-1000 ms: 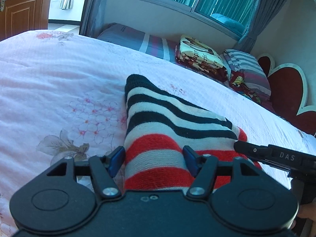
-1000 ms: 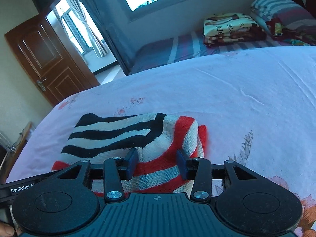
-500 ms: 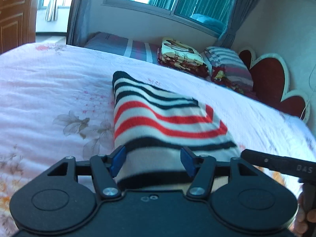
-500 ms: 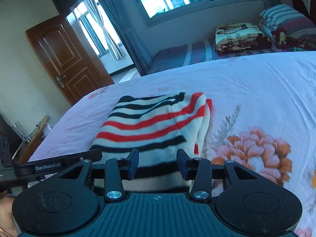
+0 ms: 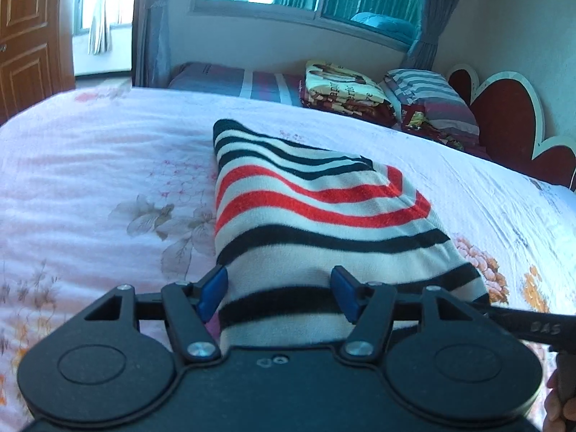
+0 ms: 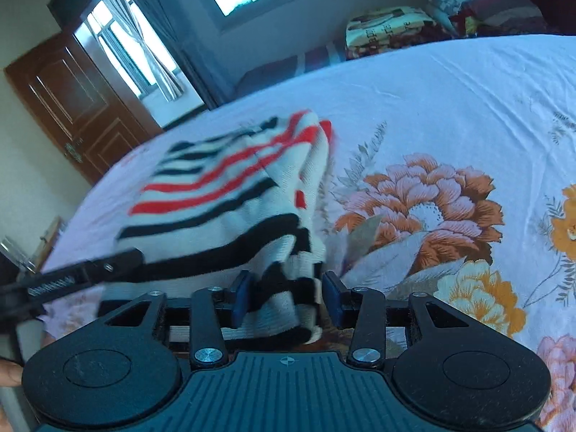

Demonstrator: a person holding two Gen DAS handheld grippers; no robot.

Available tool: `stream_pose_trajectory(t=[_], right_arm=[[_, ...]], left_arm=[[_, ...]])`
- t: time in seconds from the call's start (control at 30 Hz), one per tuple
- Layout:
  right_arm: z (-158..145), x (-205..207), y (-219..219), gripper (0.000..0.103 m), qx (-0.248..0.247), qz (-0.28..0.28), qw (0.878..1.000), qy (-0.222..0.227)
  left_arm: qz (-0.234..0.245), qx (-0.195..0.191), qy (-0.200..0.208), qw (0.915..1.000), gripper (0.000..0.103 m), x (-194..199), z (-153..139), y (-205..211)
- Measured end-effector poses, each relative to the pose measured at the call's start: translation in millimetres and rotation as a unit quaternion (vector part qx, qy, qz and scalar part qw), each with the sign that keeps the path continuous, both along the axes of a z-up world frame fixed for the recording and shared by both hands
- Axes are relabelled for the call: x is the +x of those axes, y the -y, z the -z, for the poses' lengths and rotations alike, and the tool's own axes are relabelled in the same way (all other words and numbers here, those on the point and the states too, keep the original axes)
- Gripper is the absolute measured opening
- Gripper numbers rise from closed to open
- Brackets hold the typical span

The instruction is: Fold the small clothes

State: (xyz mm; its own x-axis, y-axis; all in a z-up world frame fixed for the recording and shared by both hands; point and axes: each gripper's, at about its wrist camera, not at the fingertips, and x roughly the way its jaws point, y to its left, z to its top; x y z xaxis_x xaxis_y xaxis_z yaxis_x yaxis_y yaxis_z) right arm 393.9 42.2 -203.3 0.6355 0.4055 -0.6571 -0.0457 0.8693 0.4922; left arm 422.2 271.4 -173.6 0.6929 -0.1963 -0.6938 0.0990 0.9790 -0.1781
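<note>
A knitted sweater with black, white and red stripes [image 5: 316, 208] [image 6: 230, 194] lies folded on the pink flowered bedspread [image 5: 90, 180] [image 6: 432, 90]. My left gripper [image 5: 279, 289] is shut on a wide bunch of its near edge, the blue pads pressing both sides. My right gripper [image 6: 286, 297] is shut on the sweater's near right corner, which hangs bunched between its pads. Each gripper's black finger shows at the edge of the other's view: the right one's finger [image 5: 532, 324] and the left one's finger [image 6: 82, 273]. The fabric under the pads is hidden.
At the head of the bed lie a folded printed blanket [image 5: 342, 86], striped pillows [image 5: 428, 93] and a red heart-shaped headboard [image 5: 504, 115]. A brown door [image 6: 72, 108] and curtained windows stand beyond. A hand [image 5: 561, 406] shows at the lower right.
Both grippers drew back toward the near side of the bed with the sweater's edge. Black-striped fabric now lies before the pads where red stripes were.
</note>
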Motion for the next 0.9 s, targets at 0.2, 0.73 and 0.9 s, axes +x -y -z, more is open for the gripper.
stream_pose_trajectory(t=[0.2,0.73,0.9], right_arm=[[-34.8,-26.7,-6.4,0.043,-0.011,0.006,0.999,0.053],[-24.2,-36.6,-6.9,0.044,0.019,0.002,1.000,0.012],[-46.9,-76.2,-0.5,0.089,0.032,-0.006,0.999,0.017]], left_arm=[[0.007,-0.005,0.002,1.0000,0.061,-25.8,-1.6,0.0],[-0.019,0.021,-0.012,0.9995,0.087,-45.6,-3.6,4.1],[-0.053,0.079,-0.035,0.9948,0.092,-73.2,-29.0,16.9]])
